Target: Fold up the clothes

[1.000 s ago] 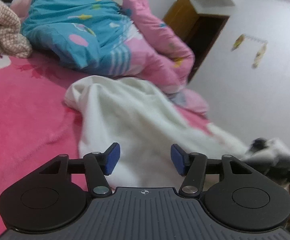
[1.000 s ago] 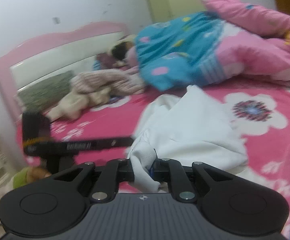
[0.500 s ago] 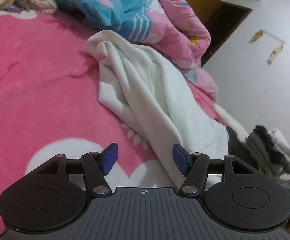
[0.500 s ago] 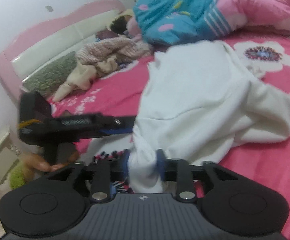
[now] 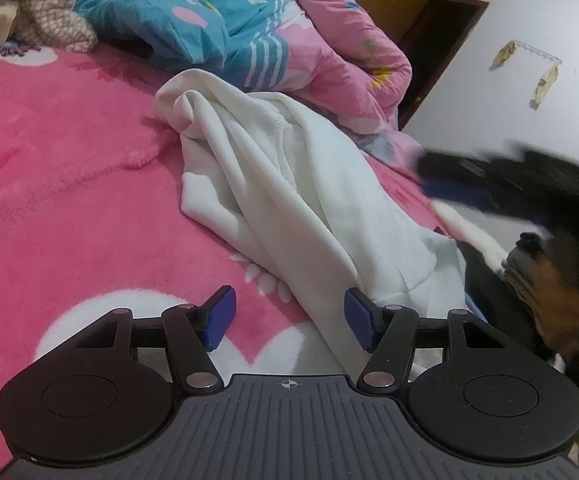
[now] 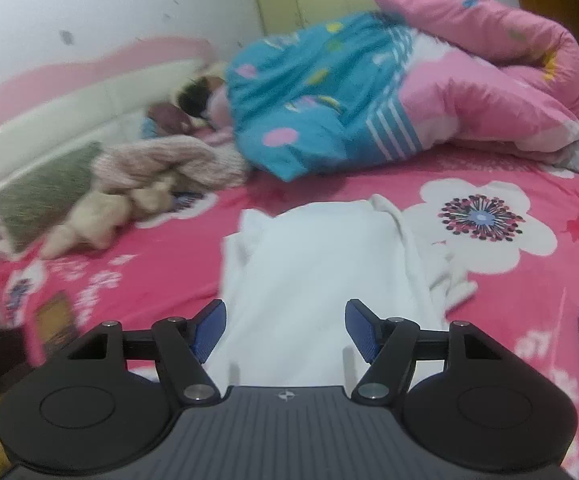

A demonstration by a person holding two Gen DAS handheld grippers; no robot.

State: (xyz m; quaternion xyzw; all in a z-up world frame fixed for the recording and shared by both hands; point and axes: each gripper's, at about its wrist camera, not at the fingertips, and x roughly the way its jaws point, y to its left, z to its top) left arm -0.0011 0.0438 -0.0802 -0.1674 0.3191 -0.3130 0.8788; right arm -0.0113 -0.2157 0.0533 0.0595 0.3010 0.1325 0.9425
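White garment (image 6: 321, 280) spread on the pink floral bedspread (image 6: 529, 320), straight ahead of the right gripper (image 6: 285, 330) and running back under it. Jaws of that gripper just opened, now wide, blue pads clear of the cloth, nothing pinched. Left gripper (image 5: 289, 320) likewise parted, holding nothing; a bunched fold of the same garment (image 5: 289, 184) stretching ahead and passing just beside its right-hand pad. Beyond the garment, a rumpled blue-and-pink quilt (image 6: 369, 92). Off to the left gripper's right, the other gripper as a dark blur (image 5: 509, 184).
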